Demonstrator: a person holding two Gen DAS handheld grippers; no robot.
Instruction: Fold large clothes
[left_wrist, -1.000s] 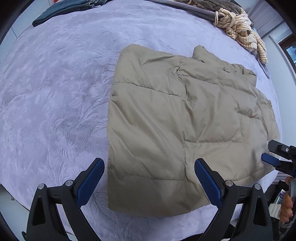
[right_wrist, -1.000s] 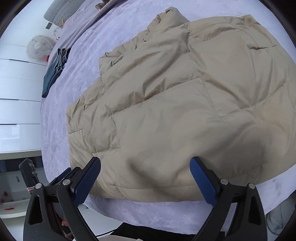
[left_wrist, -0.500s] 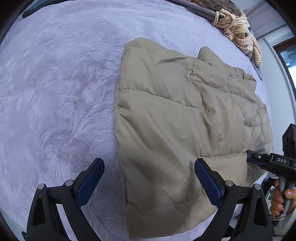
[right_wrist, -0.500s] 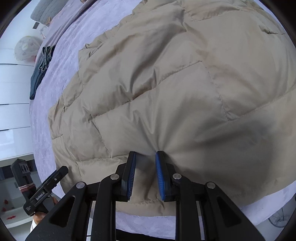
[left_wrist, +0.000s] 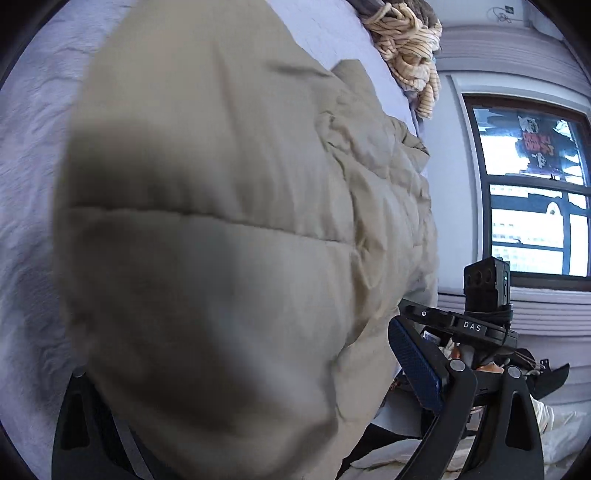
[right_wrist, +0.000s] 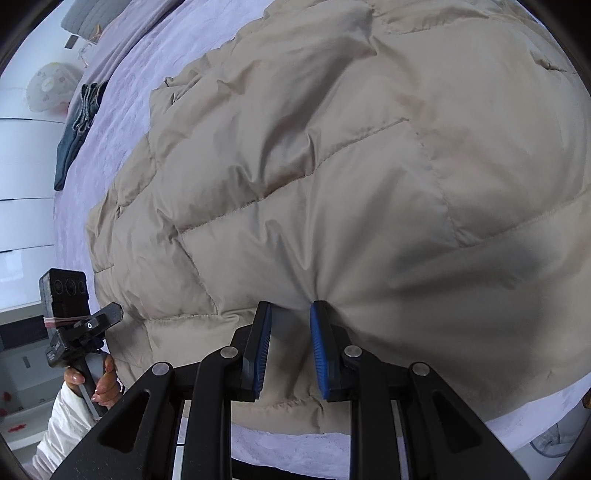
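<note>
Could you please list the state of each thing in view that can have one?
Jacket: lying on the bed, near edge pinched.
Right gripper: shut on the jacket, fabric bunched between its pads.
Left gripper: open, with the jacket's edge between its fingers.
Bed: covered with a lilac spread.
Jeans: folded, on the bed.
Striped garment: crumpled in a heap.

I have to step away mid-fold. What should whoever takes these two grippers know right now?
Right gripper: just closed, fingers pinching the near hem of the beige puffer jacket.
Left gripper: fingers spread wide around the jacket's other near corner; not yet closed.
Jacket lies flat on the lavender bedspread.
Done: one corner gripped.
Left: close the left gripper, then probably lift both corners and fold away from you.
</note>
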